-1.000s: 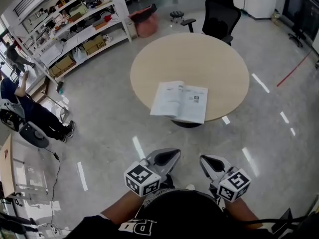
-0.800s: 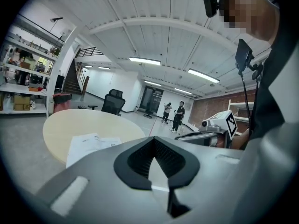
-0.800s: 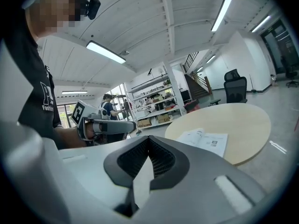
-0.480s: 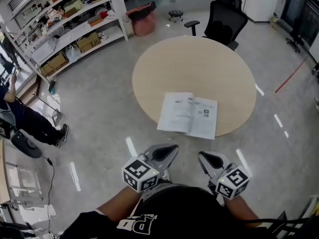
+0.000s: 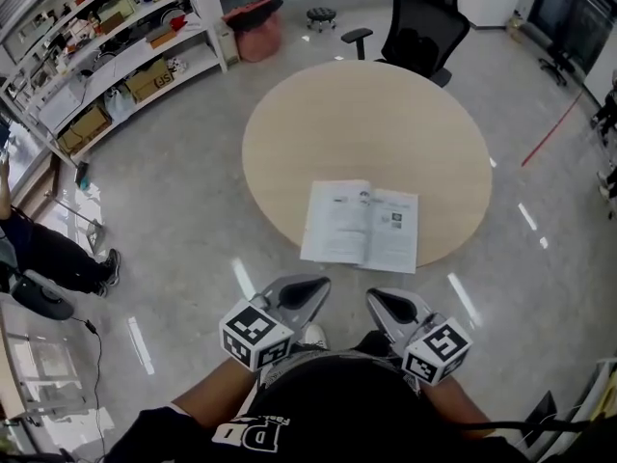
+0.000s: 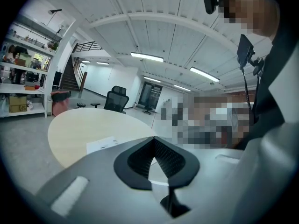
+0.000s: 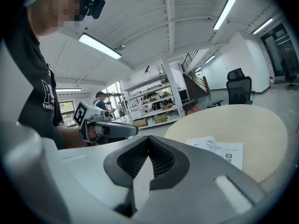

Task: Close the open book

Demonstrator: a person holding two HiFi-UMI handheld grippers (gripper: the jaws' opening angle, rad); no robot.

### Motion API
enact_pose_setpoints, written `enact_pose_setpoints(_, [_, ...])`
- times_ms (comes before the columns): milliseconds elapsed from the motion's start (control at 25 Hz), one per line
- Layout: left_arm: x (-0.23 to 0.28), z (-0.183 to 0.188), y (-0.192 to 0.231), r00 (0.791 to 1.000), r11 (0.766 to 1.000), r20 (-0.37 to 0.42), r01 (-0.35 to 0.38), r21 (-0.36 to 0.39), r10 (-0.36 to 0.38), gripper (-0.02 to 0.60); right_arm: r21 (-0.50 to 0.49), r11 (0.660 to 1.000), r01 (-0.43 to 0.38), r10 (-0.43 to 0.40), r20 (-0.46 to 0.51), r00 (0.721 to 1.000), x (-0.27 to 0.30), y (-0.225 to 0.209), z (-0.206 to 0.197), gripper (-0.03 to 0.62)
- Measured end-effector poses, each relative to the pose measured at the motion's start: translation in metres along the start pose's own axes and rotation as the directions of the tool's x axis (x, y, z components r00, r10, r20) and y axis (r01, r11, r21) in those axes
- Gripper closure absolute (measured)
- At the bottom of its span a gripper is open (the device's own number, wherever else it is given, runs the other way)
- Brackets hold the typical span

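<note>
Left gripper (image 5: 316, 284) and right gripper (image 5: 372, 297) are hanging clenched, empty, short of the open book (image 5: 362, 225) on the desk (image 5: 366, 114); jaws should be spreading near one page edge.

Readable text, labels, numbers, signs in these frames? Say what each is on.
"Fash": start of a word on the person's black shirt, the rest cut off.
Print on the open book: too small to read.
Patterns on the marker cubes: black-and-white squares, no words.
Labels on the shelf boxes: too small to read.
</note>
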State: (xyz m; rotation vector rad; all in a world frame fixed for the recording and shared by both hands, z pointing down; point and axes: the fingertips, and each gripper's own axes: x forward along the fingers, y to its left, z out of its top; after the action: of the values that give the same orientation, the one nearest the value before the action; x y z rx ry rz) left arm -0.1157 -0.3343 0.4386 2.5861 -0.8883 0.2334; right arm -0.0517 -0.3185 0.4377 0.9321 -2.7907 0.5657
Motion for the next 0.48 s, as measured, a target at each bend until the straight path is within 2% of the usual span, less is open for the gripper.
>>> enact_pose_setpoints(160, [0.023, 0.003, 0.001, 1.000, 1.000, 0.005, 0.016, 0.013, -0.016, 0.574, 0.032, 0.999, 0.032, -0.032, -0.002, 0.999, -0.003, -0.029, -0.006, 0.586])
enact_pose_setpoints(320, [0.044, 0.007, -0.009, 0.999, 0.998, 0.015, 0.045, -0.037, -0.044, 0.574, 0.034, 0.999, 0.039, -0.038, -0.011, 0.999, -0.009, -0.050, -0.001, 0.586])
enact_pose_setpoints(400, [0.055, 0.008, -0.015, 0.998, 0.997, 0.011, 0.064, -0.032, -0.064, 0.574, 0.017, 0.999, 0.040, -0.040, -0.020, 0.999, -0.009, -0.059, 0.002, 0.586])
enact_pose_setpoints(480, [0.064, 0.009, -0.013, 0.998, 0.997, 0.011, 0.055, -0.045, -0.054, 0.574, 0.018, 0.999, 0.045, -0.044, -0.043, 0.998, -0.012, -0.066, 0.001, 0.586])
